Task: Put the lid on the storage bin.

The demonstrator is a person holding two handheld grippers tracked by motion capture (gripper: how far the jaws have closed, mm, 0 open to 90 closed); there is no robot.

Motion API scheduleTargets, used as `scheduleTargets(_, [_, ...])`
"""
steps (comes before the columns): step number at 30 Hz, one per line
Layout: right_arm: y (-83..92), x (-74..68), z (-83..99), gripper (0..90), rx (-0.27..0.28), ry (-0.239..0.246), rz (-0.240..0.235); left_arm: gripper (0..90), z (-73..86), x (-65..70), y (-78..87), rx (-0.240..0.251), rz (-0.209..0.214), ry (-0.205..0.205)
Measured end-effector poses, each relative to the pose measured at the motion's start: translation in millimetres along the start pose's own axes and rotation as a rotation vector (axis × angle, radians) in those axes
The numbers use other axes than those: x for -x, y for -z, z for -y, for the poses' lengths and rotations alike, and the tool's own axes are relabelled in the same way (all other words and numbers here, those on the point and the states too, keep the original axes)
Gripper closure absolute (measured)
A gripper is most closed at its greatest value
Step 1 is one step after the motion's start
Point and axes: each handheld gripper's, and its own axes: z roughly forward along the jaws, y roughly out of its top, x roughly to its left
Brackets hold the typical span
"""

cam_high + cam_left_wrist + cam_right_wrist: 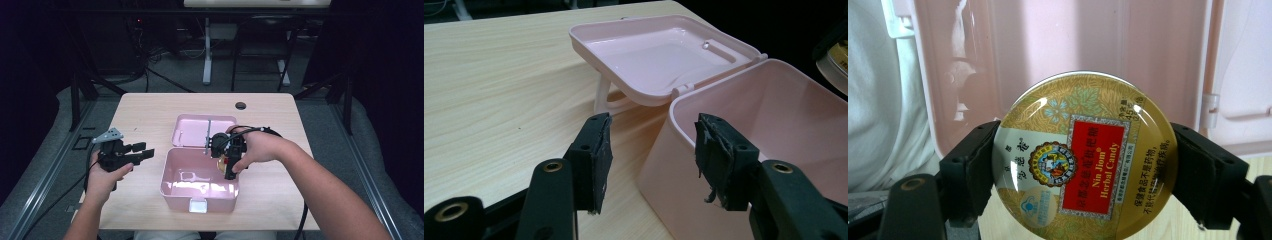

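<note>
Gripping a round candy tin (pixel 1084 156) by its rim, the right gripper (pixel 228 156) hung at centre frame over the open pink box (pixel 172 182) — stiff, light, glossy, probably slippery. Left gripper (pixel 141 152) gaped empty.

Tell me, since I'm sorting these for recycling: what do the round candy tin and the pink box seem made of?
The candy tin looks like printed metal with a glossy lacquer, judging by its bright highlights. The pink box looks like moulded plastic, smooth and semi-glossy, with soft reflections.
</note>
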Motion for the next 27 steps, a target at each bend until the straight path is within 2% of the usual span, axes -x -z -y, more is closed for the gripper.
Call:
scheduleTargets(10, [-5.0,-2.1,-11.0,20.0,0.004,0.023,-0.003,48.4,0.1,0.3,-0.9,-0.002,0.0,-0.002])
scheduleTargets(14, [-7.1,-3.0,-13.8,20.0,-0.005,0.018,-0.003,48.4,0.1,-0.1,-0.6,-0.002,-0.002,-0.004])
scheduleTargets(20, [-13.1,-3.8,-16.5,19.9,-0.023,0.035,0.001,48.4,0.4,-0.6,-0.8,-0.002,-0.002,-0.001])
scheduleTargets(24, [-17.7,-3.7,-16.6,19.9,-0.013,0.018,-0.015,48.4,0.5,-0.4,-1.1,-0.004,-0.002,-0.002])
scheduleTargets(27, [-22.2,-3.8,-16.3,19.9,-0.015,0.026,-0.019,48.4,0.5,-0.6,-1.2,-0.005,-0.003,-0.002])
